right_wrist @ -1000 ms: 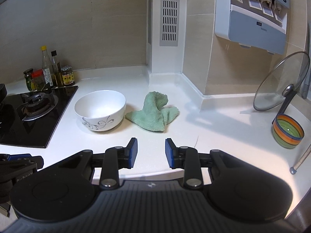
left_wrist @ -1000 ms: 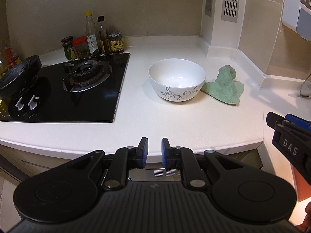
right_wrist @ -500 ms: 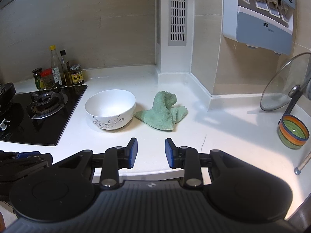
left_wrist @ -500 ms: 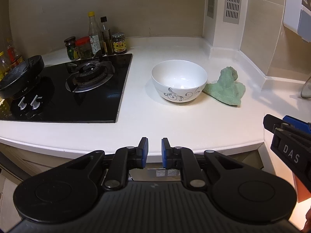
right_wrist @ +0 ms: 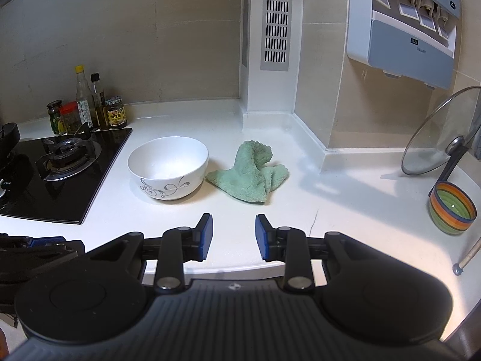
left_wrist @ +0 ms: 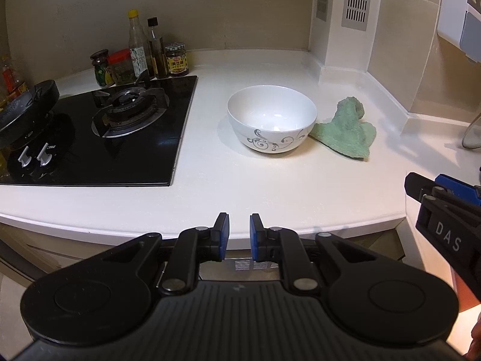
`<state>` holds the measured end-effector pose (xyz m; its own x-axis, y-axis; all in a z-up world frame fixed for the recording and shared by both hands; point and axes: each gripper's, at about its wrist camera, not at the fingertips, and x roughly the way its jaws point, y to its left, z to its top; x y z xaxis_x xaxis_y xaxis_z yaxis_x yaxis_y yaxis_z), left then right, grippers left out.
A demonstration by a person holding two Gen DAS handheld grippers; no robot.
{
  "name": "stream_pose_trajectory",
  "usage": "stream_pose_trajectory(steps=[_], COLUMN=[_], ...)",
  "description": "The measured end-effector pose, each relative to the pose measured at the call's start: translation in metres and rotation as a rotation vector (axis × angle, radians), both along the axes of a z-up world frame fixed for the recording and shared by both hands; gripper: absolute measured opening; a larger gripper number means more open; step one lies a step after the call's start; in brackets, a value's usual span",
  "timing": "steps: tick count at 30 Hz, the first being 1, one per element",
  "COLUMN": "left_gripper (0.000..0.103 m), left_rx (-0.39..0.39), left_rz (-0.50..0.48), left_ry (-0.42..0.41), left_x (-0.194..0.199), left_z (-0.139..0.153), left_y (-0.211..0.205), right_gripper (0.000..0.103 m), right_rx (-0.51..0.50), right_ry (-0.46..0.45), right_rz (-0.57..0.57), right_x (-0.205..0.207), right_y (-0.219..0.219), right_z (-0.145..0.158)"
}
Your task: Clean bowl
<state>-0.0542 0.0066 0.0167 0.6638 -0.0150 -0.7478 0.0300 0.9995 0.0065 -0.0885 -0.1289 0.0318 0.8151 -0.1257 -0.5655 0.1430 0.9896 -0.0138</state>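
A white bowl with a grey swirl pattern stands upright on the white counter; it also shows in the right wrist view. A crumpled green cloth lies just right of the bowl, also seen in the right wrist view. My left gripper hovers at the counter's front edge, jaws a narrow gap apart, empty. My right gripper is open and empty, over the counter front, short of the cloth. The right gripper also shows in the left wrist view.
A black gas hob lies left of the bowl, with a black pan on it. Bottles and jars stand behind it. A striped bowl and a glass lid stand at the far right. A wall corner column rises behind the cloth.
Both grippers have moved forward toward the counter. The right gripper's jaws have opened wider. The bowl and cloth have not moved.
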Motion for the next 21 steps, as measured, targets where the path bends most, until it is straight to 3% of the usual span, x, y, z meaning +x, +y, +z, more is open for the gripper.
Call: stream_pose_trajectory(steps=[21], left_gripper=[0.016], left_rx=[0.07], left_rz=[-0.034], left_ry=[-0.016], left_x=[0.016], left_z=[-0.004], left_y=[-0.022], right_gripper=[0.027], right_rx=[-0.022], right_ry=[0.022], right_rz=[-0.003], right_x=[0.017], right_y=[-0.015], right_z=[-0.008])
